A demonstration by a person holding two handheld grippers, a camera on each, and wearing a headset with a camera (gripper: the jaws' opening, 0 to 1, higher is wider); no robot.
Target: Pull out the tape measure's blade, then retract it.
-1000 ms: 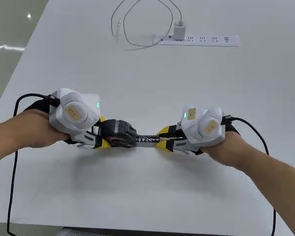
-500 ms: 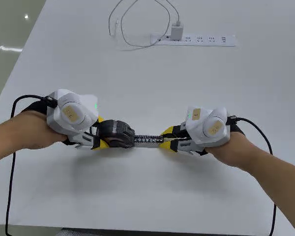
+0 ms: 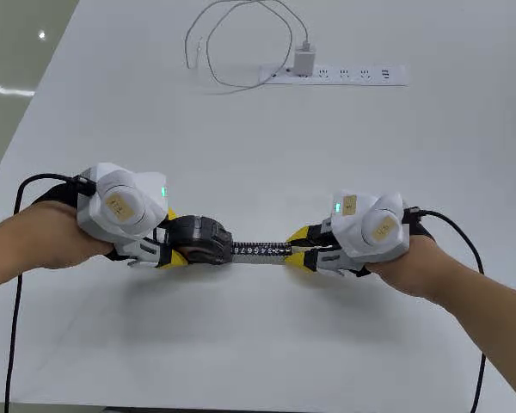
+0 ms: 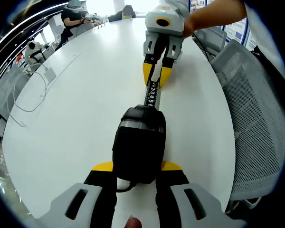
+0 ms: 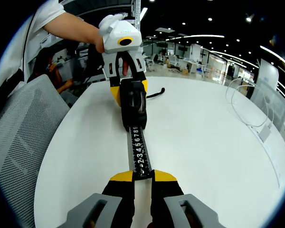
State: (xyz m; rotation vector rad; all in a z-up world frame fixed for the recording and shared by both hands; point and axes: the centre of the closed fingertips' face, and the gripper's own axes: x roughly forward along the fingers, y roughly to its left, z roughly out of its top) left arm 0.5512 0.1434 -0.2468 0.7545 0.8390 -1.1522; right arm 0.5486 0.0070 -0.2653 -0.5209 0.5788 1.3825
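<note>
step: seems to be the pull-out half, with a short run of blade (image 5: 138,152) bridging the two grippers
left gripper (image 3: 174,237): jaws clamped on the tape measure (image 4: 138,142) body, low over the white table (image 3: 241,138); cannot tell if it touches
right gripper (image 3: 296,247): jaws pinched on the blade's free end
next move: likely draw the right gripper away in line with the blade, body held firm, then let it feed back slowly
tape measure: chunky black case, dark blade with white numbers, straight and flat
</note>
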